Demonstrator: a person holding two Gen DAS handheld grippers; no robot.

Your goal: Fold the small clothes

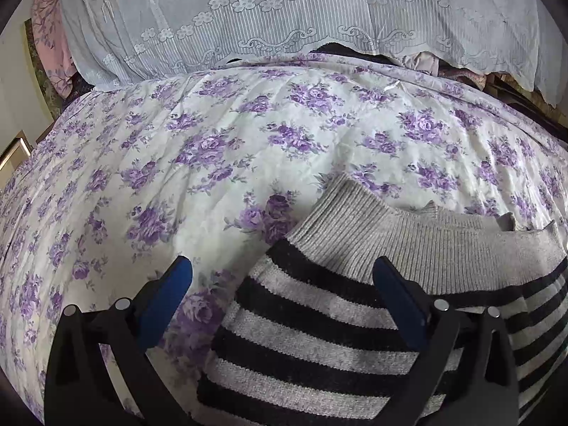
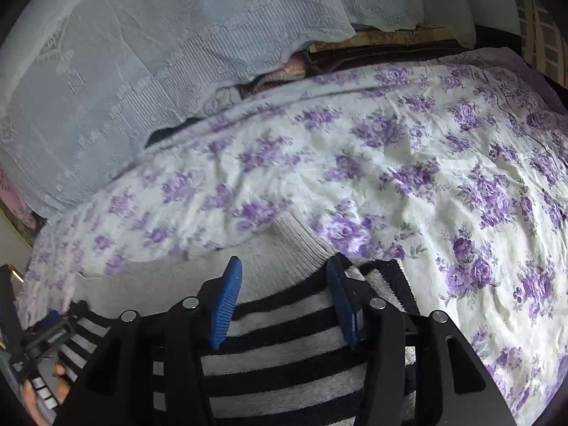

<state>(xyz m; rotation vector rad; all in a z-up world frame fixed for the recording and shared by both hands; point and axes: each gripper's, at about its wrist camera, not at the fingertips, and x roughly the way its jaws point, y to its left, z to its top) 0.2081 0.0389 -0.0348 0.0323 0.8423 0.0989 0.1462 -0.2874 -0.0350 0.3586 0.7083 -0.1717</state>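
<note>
One striped knit garment [image 1: 312, 340], black and pale grey bands with a plain grey ribbed edge [image 1: 358, 234], lies flat on the bed right under both cameras. Its ribbed part looks folded over on itself, with two or three small corners [image 1: 431, 207] sticking up along the far edge; exact layering cannot be told.

Left hand-held gripper [image 1: 284, 269]: two blue-padded fingers [image 1: 170, 301], spread wide, nothing pinched. One finger is over the bedsheet beside the garment's left edge, the other over the ribbed edge and stripes. Whether the tips touch the fabric cannot be told.

Right hand-held gripper [image 2: 285, 266]: two blue pads [image 2: 227, 305], about half apart, straddling the stripes where they meet the ribbed grey. No cloth is visibly pinched between the pads. In the right wrist view's lower left corner, the left hand-held gripper [image 2: 53, 323] shows, with a person's fingers [image 2: 62, 378] on its handle.

One floral bedsheet [image 1: 248, 135], white with purple rose clusters, wrinkled, covers the bed under the garment. One white lace cloth [image 1: 284, 17] hangs across the far side, draped over a pile; bits of pinkish and dark fabric [image 1: 422, 64] peek from under its hem. Pink floral fabric [image 1: 49, 35] at far left. Checked fabric [image 2: 543, 42] shows at the right wrist view's upper right corner.
</note>
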